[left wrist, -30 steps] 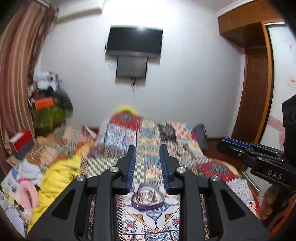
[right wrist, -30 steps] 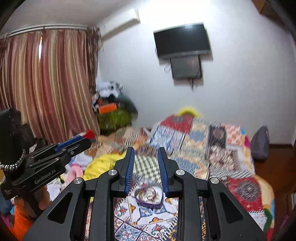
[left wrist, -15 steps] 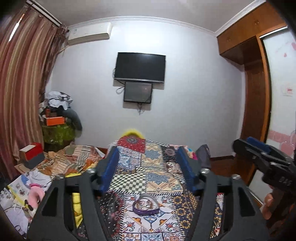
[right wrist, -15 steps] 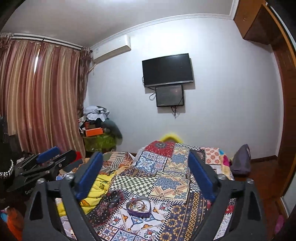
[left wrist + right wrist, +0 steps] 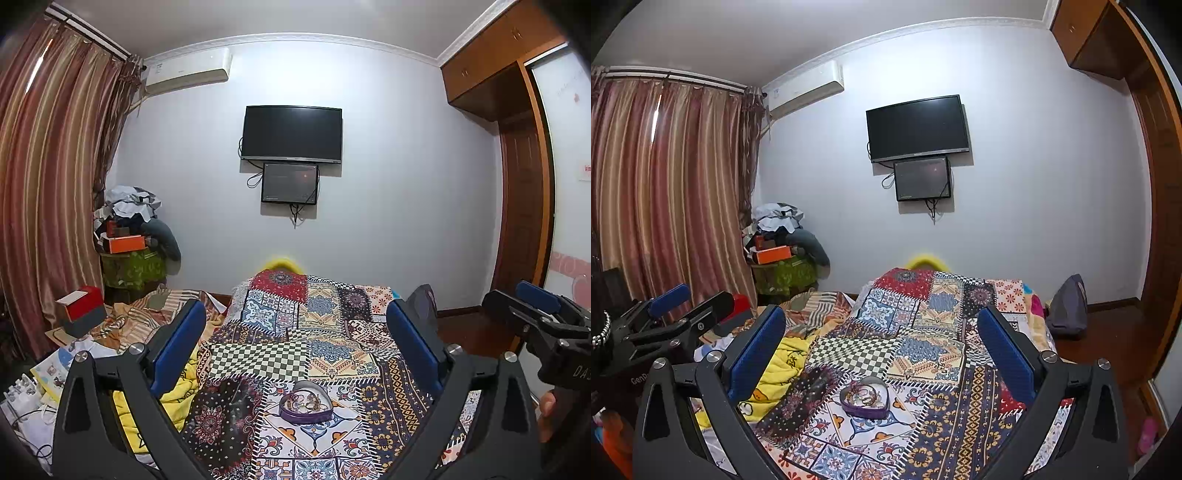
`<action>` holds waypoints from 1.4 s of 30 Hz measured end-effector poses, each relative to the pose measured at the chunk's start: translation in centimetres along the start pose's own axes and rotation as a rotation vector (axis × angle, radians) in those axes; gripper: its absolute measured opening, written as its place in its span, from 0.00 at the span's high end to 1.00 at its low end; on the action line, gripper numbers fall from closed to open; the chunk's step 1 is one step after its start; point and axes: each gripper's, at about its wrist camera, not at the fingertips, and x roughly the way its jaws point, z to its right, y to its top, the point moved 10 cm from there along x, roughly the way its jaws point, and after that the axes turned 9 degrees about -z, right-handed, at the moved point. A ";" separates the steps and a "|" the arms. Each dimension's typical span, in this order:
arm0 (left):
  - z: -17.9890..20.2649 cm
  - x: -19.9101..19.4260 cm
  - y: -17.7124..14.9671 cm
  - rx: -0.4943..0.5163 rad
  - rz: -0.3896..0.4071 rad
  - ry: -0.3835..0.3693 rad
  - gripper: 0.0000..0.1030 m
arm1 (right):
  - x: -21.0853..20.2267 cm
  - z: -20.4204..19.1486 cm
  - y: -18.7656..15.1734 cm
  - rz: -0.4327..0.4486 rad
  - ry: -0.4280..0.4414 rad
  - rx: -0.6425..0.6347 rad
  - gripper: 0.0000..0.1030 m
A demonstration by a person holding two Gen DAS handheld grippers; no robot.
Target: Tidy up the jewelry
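Note:
A purple heart-shaped jewelry box holding a tangle of bracelets and chains lies on the patchwork bedspread; it also shows in the right wrist view. My left gripper is wide open and empty, held well back from the box. My right gripper is wide open and empty, also back from the box. The right gripper shows at the right edge of the left wrist view, and the left gripper at the left of the right wrist view.
A yellow blanket and striped bedding lie left of the bedspread. A red box, papers and a clothes pile stand at left. A TV hangs on the far wall. A grey bag sits by the bed's right side.
Both grippers have opened from nearly closed to wide open. Both have pulled back and tilted up, so the heart box looks smaller and more of the room shows.

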 end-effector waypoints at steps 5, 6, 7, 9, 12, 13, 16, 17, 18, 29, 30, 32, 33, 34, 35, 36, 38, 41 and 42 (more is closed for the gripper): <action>0.3 0.2 -0.1 -0.002 -0.006 -0.007 0.04 | -0.1 0.2 -0.1 -0.007 0.001 0.007 0.00; 0.3 0.3 -0.1 -0.003 -0.007 -0.010 0.04 | -0.1 0.2 -0.1 -0.007 0.000 0.008 0.00; 0.4 0.2 -0.1 -0.003 -0.008 -0.011 0.03 | -0.1 0.3 -0.2 -0.009 0.000 0.008 0.00; 0.4 0.3 -0.1 -0.003 -0.010 -0.012 0.02 | -0.1 0.3 -0.2 -0.011 0.001 0.010 0.00; 0.5 0.4 -0.2 -0.004 -0.011 -0.016 0.01 | 0.0 0.3 -0.2 -0.014 0.000 0.010 0.00; 0.7 0.3 -0.1 -0.003 -0.012 -0.018 0.01 | 0.0 0.3 -0.2 -0.015 0.000 0.010 0.00; 0.8 0.5 -0.2 -0.006 -0.017 -0.021 0.01 | -0.1 0.5 -0.2 -0.019 0.000 0.014 0.00; 0.8 0.6 -0.2 -0.007 -0.018 -0.022 0.01 | -0.1 0.6 -0.2 -0.020 -0.001 0.015 0.00; 0.8 0.7 -0.2 -0.007 -0.020 -0.023 0.01 | -0.1 0.6 -0.2 -0.021 -0.001 0.016 0.00; 0.9 1.4 -0.6 -0.014 -0.043 -0.031 0.01 | -0.1 0.9 -0.2 -0.033 -0.002 0.025 0.00; 0.9 1.5 -0.6 -0.014 -0.044 -0.030 0.01 | -0.1 0.9 -0.2 -0.034 -0.002 0.024 0.00; 0.9 1.6 -0.6 -0.015 -0.045 -0.030 0.01 | -0.1 0.9 -0.3 -0.035 -0.003 0.024 0.00; 0.9 1.6 -0.6 -0.014 -0.046 -0.031 0.01 | -0.1 0.9 -0.3 -0.036 -0.004 0.025 0.00; 0.9 1.6 -0.5 -0.014 -0.047 -0.033 0.01 | 0.0 1.0 -0.3 -0.037 -0.004 0.025 0.00; 0.9 1.7 -0.5 -0.014 -0.047 -0.033 0.01 | 0.0 1.0 -0.3 -0.038 -0.004 0.026 0.00; 0.9 1.7 -0.5 -0.013 -0.047 -0.031 0.01 | 0.0 1.0 -0.3 -0.039 -0.004 0.027 0.00; 0.9 1.8 -0.5 -0.012 -0.047 -0.030 0.01 | 0.0 1.1 -0.4 -0.039 -0.005 0.028 0.00; 0.8 1.8 -0.5 -0.012 -0.049 -0.034 0.01 | 0.0 1.1 -0.4 -0.040 -0.005 0.027 0.00; 0.9 1.8 -0.5 -0.011 -0.051 -0.036 0.01 | 0.0 1.1 -0.4 -0.041 -0.006 0.027 0.00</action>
